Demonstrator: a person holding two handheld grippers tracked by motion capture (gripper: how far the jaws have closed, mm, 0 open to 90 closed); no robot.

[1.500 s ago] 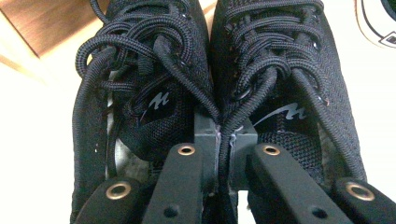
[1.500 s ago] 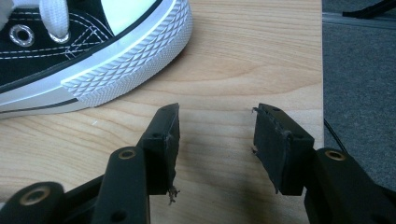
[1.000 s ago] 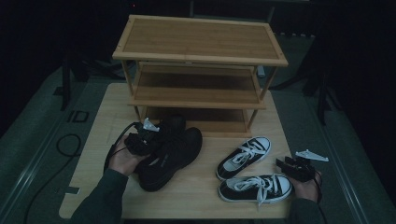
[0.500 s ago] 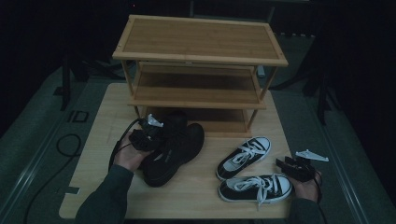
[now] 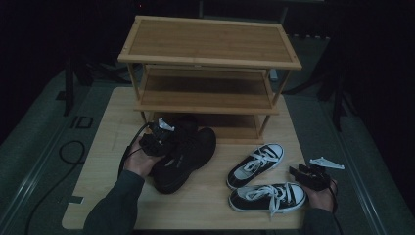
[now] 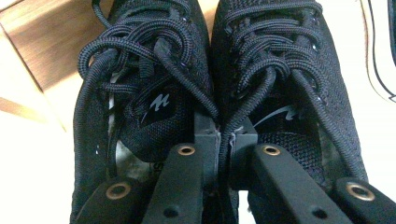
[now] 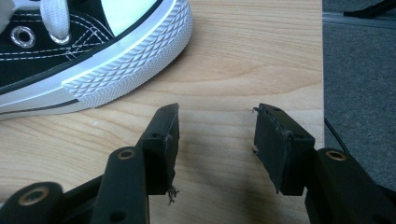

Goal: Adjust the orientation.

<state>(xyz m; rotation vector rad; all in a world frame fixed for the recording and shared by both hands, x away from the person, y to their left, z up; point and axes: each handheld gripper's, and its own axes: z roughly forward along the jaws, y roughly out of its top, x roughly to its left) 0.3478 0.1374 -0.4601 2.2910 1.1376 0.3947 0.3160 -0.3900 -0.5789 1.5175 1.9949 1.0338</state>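
The left gripper (image 6: 219, 140) pinches the black shoes (image 6: 210, 79) together by their inner collars, jaws nearly shut; toes point far-right — long axis diagonal. The right gripper (image 7: 215, 140) gapes empty over the table (image 7: 243, 56), near a black-and-white sneaker (image 7: 84, 51).

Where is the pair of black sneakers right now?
In the high view, the black sneakers sit at the table's left, just before the bamboo shoe rack, pinched together at their inner collars by the left hand-held gripper.

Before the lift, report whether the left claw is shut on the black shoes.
Shut: the left claw pinches the adjoining inner collars of both black shoes.
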